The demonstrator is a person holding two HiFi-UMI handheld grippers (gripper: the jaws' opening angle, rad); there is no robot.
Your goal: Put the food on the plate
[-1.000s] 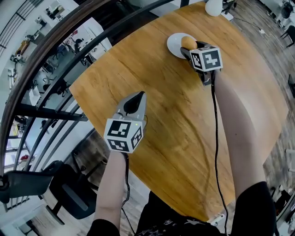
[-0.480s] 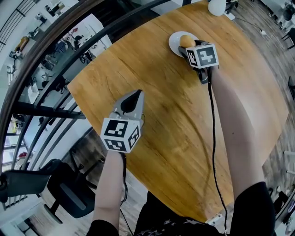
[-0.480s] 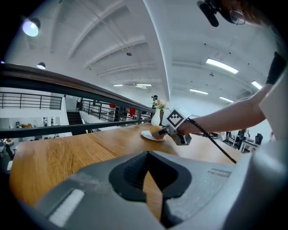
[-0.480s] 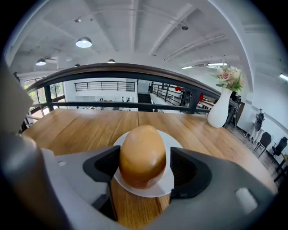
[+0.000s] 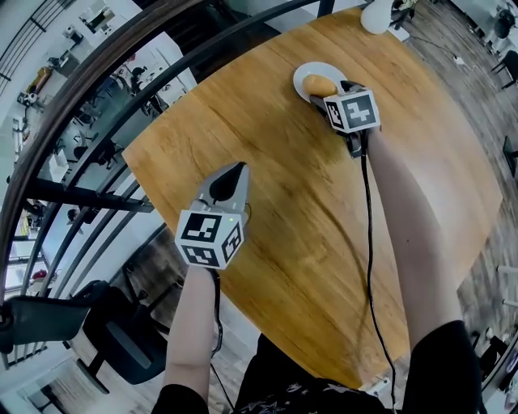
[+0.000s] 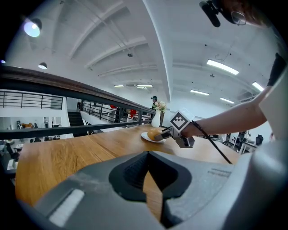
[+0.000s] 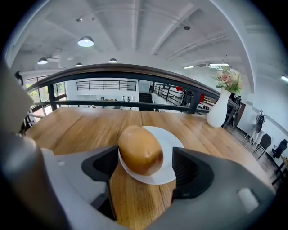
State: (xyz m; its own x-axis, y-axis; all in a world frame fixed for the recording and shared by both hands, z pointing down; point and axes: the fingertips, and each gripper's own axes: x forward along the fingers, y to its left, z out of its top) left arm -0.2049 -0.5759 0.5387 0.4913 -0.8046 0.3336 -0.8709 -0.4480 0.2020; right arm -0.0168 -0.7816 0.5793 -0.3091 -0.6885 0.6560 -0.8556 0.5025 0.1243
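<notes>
A golden-brown bread roll (image 7: 140, 150) lies on a small white plate (image 7: 173, 148) at the table's far side. My right gripper (image 7: 145, 165) straddles the roll, and its jaws are opening. A gap shows between the roll and the right pad, while the left pad sits right beside it. The head view shows the roll (image 5: 320, 84) on the plate (image 5: 303, 74), just ahead of the right gripper (image 5: 330, 92). My left gripper (image 5: 233, 171) hovers over the table's near left part, shut and empty. The left gripper view shows its own jaws (image 6: 146, 179) closed, with the roll (image 6: 154, 134) far ahead.
A white vase (image 5: 375, 12) with flowers stands beyond the plate near the table's far edge. A dark railing (image 5: 121, 73) runs along the table's left side, with a drop to a lower floor behind it. The wooden table (image 5: 307, 210) stretches between the two grippers.
The right gripper and the roll have shifted slightly nearer and to the left over the plate. The left gripper has drifted a little to the left.
</notes>
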